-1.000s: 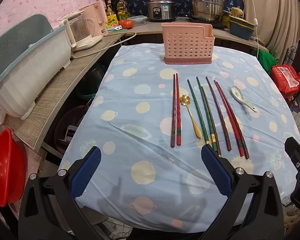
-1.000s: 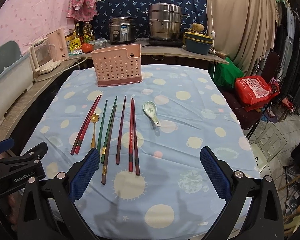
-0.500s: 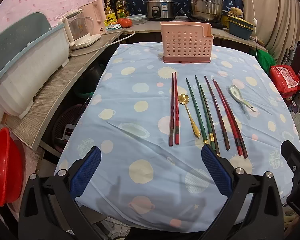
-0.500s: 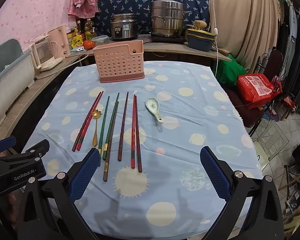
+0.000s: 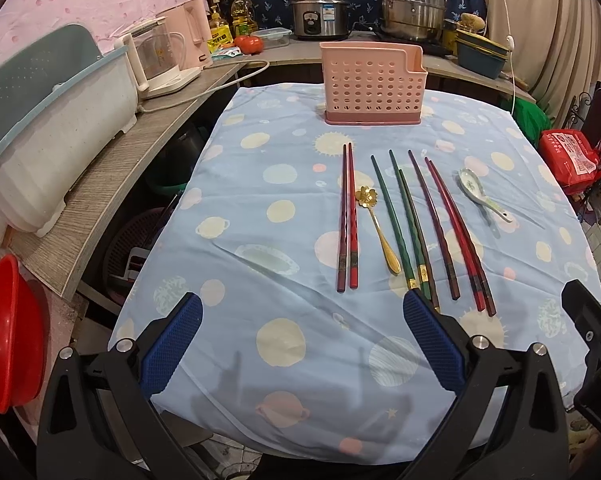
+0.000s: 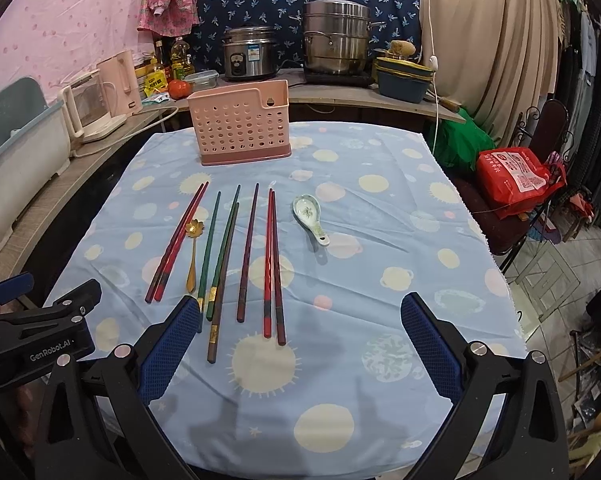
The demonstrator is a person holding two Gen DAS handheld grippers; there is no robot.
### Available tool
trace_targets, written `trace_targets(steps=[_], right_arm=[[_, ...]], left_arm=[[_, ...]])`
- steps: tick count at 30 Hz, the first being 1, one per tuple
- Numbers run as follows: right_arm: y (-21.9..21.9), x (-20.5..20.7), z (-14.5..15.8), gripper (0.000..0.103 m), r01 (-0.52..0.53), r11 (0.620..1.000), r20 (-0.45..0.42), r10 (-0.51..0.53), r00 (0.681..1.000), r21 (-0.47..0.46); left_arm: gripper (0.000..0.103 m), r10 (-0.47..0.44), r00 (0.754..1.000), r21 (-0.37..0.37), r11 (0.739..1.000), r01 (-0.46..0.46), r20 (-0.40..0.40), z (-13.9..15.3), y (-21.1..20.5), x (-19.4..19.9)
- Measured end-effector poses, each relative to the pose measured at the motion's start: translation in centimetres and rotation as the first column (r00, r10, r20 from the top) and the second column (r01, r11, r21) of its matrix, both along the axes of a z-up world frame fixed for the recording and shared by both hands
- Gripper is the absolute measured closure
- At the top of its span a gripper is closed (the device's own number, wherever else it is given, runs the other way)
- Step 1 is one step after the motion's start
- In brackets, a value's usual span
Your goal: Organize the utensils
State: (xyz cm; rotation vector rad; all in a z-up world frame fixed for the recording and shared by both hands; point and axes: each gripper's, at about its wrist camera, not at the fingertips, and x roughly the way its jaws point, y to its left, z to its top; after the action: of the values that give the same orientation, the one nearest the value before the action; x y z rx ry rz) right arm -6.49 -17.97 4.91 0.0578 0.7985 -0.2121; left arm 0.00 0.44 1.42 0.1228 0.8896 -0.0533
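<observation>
Chopsticks (image 5: 347, 216), gold spoon (image 5: 378, 228) and ceramic spoon (image 5: 476, 192) lay on desk (image 5: 260, 200) before pink holder (image 5: 372, 84); left gripper (image 5: 300, 344) and right gripper (image 6: 296, 344) both gaped wide, empty.

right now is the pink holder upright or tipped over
Upright. The holder stands on its flat base at the far end of the table, open top up.

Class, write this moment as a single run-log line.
phase: pre-grasp | left gripper: open | right gripper: open | chopsticks, gold spoon, ceramic spoon: on tablecloth | pink holder: upright
</observation>
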Motion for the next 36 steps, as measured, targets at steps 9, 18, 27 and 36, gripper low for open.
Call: trace_targets(steps=[9,18,27,36], right_arm=[[0.0,0.0,0.0,0.007,0.000,1.000,-0.001,0.000,1.000,0.002],[-0.2,0.4,0.0,0.007,0.010,1.000,0.000,-0.010,1.000,0.020],[-0.8,1.4,-0.7,0.007,0.012,1.000,-0.013,-0.012,1.000,0.029],[-3.7,4.3,-2.8,0.007,0.016,0.995,-0.024,-0.014,1.000,0.096]], left_arm=[[0.007,0.000,1.000,0.000,1.000,0.000,0.001,0.0,0.0,0.1],[0.007,-0.003,1.000,0.007,1.000,0.003,-0.008,-0.1,0.1,0.6],[0.007,-0.009,1.000,0.022,1.000,0.009,-0.018,-0.6,-0.3,1.3],[0.007,0.053,0.997,0.002,0.999,-0.053,-0.058,-2.7,1.3,3.9]])
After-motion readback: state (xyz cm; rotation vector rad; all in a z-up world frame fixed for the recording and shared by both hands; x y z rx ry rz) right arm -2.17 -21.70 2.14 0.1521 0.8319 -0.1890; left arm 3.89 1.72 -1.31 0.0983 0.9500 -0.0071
